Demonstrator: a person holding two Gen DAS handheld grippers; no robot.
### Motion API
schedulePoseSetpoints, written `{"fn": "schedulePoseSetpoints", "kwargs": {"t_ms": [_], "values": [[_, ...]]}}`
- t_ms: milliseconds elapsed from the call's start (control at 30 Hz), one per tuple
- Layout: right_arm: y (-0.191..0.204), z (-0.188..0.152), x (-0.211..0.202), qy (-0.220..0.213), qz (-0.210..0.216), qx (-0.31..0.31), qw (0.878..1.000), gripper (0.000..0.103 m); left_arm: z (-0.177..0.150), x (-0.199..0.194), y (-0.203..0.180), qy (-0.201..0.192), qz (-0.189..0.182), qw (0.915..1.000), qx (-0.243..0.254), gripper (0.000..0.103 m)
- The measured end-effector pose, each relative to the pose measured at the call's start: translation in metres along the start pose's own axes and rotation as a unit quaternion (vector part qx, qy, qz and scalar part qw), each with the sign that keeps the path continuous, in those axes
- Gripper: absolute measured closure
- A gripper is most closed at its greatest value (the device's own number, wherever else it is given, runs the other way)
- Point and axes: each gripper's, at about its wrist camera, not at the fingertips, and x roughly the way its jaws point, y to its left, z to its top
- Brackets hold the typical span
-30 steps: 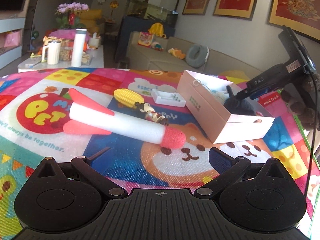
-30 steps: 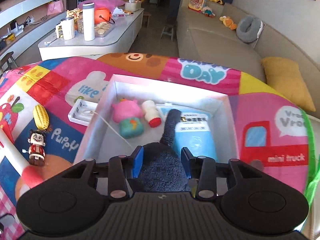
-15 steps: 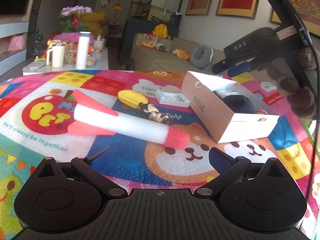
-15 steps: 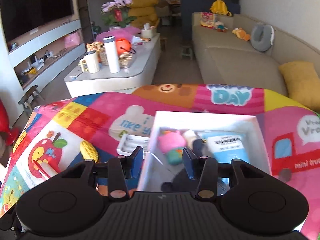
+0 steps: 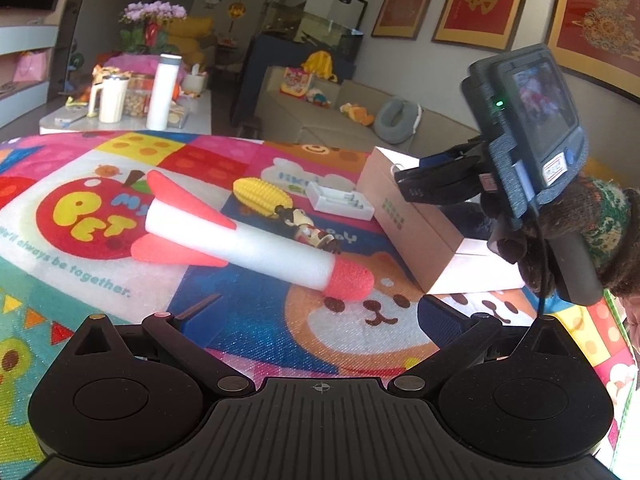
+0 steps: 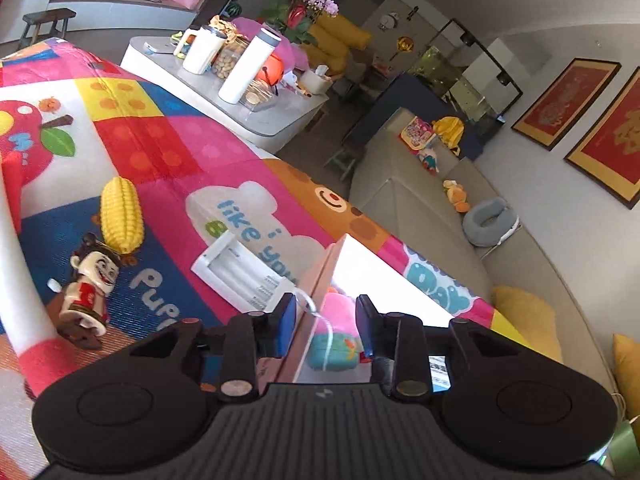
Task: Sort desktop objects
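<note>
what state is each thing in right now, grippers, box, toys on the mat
left gripper: open, empty, above the mat
right gripper: jaws closing, nothing gripped, over the box edge
box: open-topped, holds toys
foam rocket: lying on its side on the mat
corn toy: lying flat on the mat
figurine: lying down beside the corn toy
white tray: flat on the mat, beside the box

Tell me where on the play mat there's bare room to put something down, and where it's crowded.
Free: the mat between the foam rocket and the left gripper, plus the apple print behind the rocket's fins. Crowded: the strip between rocket and white box, where the toy corn, the figurine and the white tray sit close together.
</note>
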Motion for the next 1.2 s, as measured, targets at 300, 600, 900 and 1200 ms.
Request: {"fn": "schedulePoseSetpoints", "kwargs": {"t_ms": [300, 600, 900, 1200], "values": [[-0.077, -0.011, -0.028, -0.010, -0.038, 0.137, 0.990, 0.083, 0.000, 0.001, 0.003, 0.001, -0.003, 0.9999, -0.010, 0.000], [-0.002, -0.012, -0.042, -0.084, 0.019, -0.004, 0.996, 0.090, 0.000, -0.001, 0.002, -0.007, -0.001, 1.0000, -0.005, 0.000], [0.048, -0.001, -0.001, -0.036, -0.027, -0.164, 0.985, 0.090, 0.000, -0.004, 0.009, -0.014, -0.022, 0.9993, -0.026, 0.000], [0.049, -0.013, -0.001, -0.036, -0.056, -0.197, 0.978, 0.093, 0.000, -0.004, 0.010, -0.015, -0.029, 0.9990, -0.032, 0.000]]}}
